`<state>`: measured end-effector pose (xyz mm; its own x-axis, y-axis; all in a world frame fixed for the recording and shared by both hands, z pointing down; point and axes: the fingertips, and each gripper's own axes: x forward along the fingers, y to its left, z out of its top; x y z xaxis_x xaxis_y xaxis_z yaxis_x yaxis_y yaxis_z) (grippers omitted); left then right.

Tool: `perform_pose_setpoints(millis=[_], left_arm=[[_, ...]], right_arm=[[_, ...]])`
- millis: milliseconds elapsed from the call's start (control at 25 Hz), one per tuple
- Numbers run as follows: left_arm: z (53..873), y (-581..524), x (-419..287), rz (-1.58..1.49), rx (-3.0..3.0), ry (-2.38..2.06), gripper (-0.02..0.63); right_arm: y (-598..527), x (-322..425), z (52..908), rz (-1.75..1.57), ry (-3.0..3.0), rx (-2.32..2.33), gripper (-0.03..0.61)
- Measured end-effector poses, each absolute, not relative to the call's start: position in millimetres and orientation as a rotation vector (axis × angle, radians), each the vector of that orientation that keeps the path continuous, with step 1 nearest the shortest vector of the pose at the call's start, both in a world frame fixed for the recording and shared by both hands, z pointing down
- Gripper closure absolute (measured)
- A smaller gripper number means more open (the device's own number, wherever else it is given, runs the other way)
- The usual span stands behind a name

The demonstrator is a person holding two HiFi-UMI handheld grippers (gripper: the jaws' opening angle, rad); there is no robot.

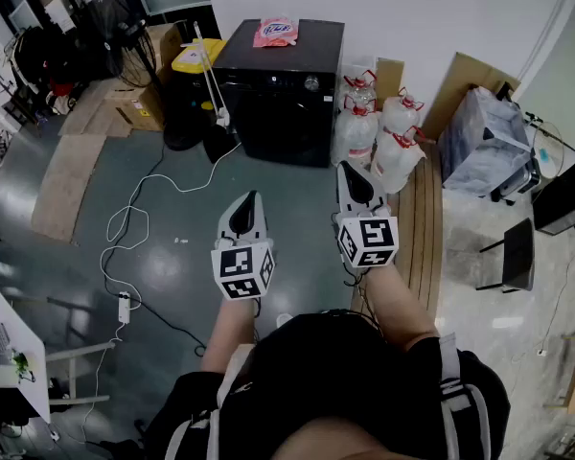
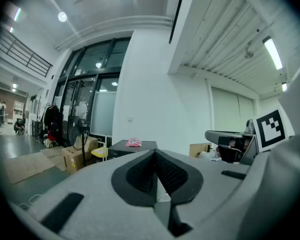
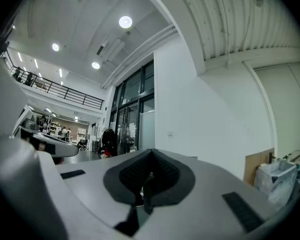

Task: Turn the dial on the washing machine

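Observation:
A black washing machine (image 1: 286, 84) stands against the far white wall, with a small silver dial (image 1: 311, 83) high on its front. A pink packet (image 1: 276, 32) lies on its top. My left gripper (image 1: 248, 205) and right gripper (image 1: 351, 173) are held side by side, well short of the machine, both pointing toward it. Both are shut with nothing between the jaws. In the left gripper view the washing machine (image 2: 132, 147) shows low and far off, beyond the closed left gripper (image 2: 156, 170). The right gripper view shows only the closed right gripper (image 3: 149, 176) and the wall.
Tied white bags (image 1: 383, 127) sit right of the machine, with a wrapped bundle (image 1: 483, 142) further right. Cardboard boxes (image 1: 134, 103) and a yellow-lidded bin (image 1: 194, 57) stand to its left. A white cable (image 1: 134, 223) snakes over the grey floor to a power strip (image 1: 124, 307).

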<state>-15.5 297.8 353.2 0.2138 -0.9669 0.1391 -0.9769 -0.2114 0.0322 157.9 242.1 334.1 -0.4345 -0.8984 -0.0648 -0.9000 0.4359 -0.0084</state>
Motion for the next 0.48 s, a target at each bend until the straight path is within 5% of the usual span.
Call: perform_pose_setpoints(millis=[480], left_arm=[[348, 315, -37, 0.117, 2.364, -1.901, 0.618]], right_arm=[[259, 131, 329, 0.024, 2.606, -1.601, 0.571]])
